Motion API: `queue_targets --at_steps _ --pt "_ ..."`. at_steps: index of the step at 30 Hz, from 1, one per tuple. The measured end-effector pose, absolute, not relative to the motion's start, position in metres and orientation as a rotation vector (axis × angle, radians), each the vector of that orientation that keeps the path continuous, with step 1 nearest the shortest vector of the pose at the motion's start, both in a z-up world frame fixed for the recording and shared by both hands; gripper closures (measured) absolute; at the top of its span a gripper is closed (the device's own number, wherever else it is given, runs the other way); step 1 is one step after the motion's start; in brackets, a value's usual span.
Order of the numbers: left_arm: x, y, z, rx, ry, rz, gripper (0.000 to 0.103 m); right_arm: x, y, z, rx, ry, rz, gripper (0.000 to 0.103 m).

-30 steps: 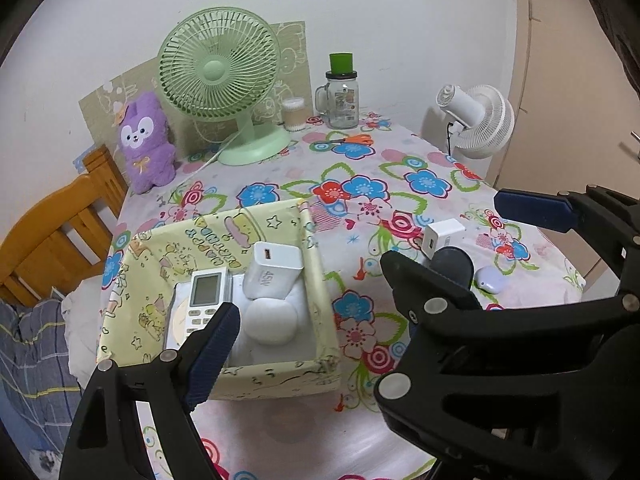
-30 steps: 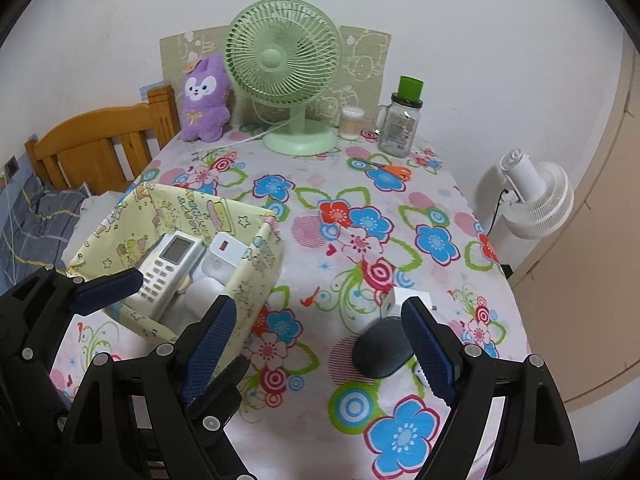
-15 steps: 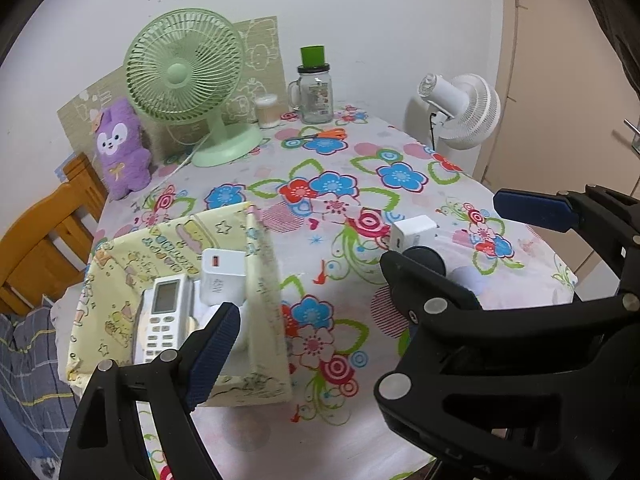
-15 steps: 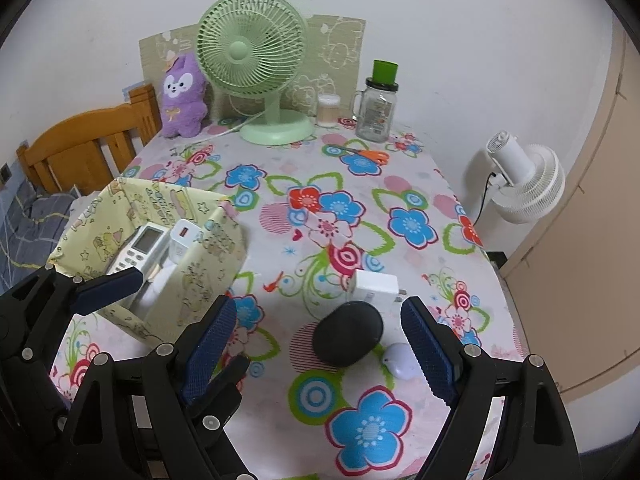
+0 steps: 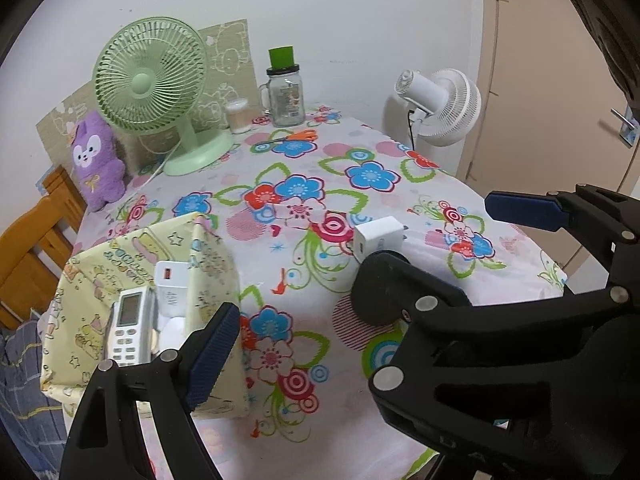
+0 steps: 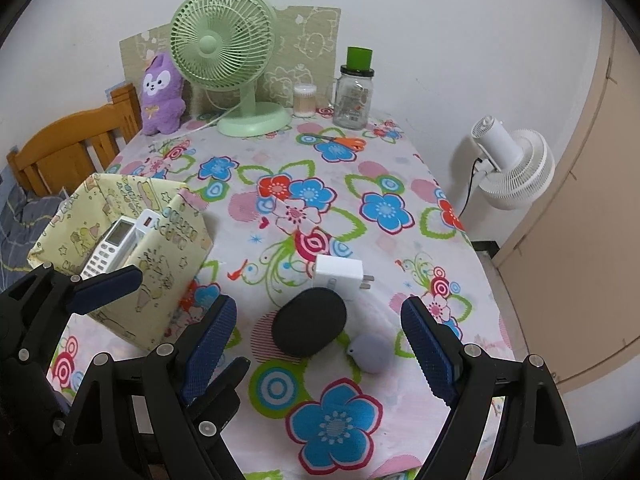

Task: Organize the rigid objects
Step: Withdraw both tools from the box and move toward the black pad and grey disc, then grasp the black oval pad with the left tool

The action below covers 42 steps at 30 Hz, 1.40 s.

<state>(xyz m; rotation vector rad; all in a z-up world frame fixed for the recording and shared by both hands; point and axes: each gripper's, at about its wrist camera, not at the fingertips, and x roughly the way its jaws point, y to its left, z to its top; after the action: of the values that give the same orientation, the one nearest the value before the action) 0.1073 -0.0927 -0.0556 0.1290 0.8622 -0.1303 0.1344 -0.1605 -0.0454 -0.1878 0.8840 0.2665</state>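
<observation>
Leftmost, sitting near the table's left edge: yellow patterned box [image 6: 120,264], already holding a white remote [image 6: 106,248] and a white charger [image 6: 146,222] propped against its inner wall. Hovering beside the box, over its near right corner: left gripper [image 5: 360,280], jaws standing wide apart, nothing between the blue pads [image 5: 212,356], nothing touched.

Centre, lying loose on the floral tablecloth [image 6: 332,420] and awaiting sorting: black oval case [image 6: 309,322], with a white plug adapter [image 6: 340,274] just behind it, prongs pointing right, and a small lilac rounded object [image 6: 370,352] just beside the case at its near right. All three close together, well apart from the box.

Right of centre, hanging above this cluster: right gripper [image 6: 320,344], likewise spread wide and gripping nothing, the black case and the lilac object lying between the lines of its fingers.

Judged step in hand: approaching the next loose item, probably the black case. Advised: lowering straight onto the case with a pad on each long side, keeping the right pad clear of the lilac object and the far edge clear of the adapter; closing only once both pads are level with the case's flanks; lifting before travelling left.

Background, not part of the sorting: green desk fan [image 6: 228,60], purple plush toy [image 6: 162,96], glass jar [image 6: 354,96], white fan [image 6: 512,164].
</observation>
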Motion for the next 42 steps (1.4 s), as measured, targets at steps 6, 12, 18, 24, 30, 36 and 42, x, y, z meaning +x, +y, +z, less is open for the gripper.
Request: queue_targets --at_steps 6,12,18,24,30,36,42 --pt "0.112 -0.103 -0.063 0.12 0.87 -0.158 0.015 0.138 -0.171 -0.052 -0.185 0.889 0.261 0.017" --pt "0.116 -0.11 -0.072 0.11 0.885 -0.182 0.015 0.141 -0.182 -0.061 -0.168 0.901 0.267 0.017" --pt "0.122 -0.116 -0.084 0.113 0.896 -0.195 0.015 0.145 -0.195 -0.073 -0.153 0.916 0.252 0.017" --pt "0.131 -0.119 -0.097 0.109 0.921 -0.204 0.015 0.15 -0.207 -0.088 -0.138 0.937 0.239 0.017" --pt "0.14 -0.125 -0.114 0.122 0.961 -0.21 0.015 0.157 -0.215 -0.105 -0.13 0.962 0.238 0.017" --pt "0.15 -0.131 -0.127 0.132 0.993 -0.212 0.015 0.167 -0.22 -0.122 -0.111 0.998 0.239 0.02" --pt "0.159 -0.136 -0.134 0.137 1.006 -0.223 0.015 0.174 -0.228 -0.132 -0.086 1.019 0.225 0.022"
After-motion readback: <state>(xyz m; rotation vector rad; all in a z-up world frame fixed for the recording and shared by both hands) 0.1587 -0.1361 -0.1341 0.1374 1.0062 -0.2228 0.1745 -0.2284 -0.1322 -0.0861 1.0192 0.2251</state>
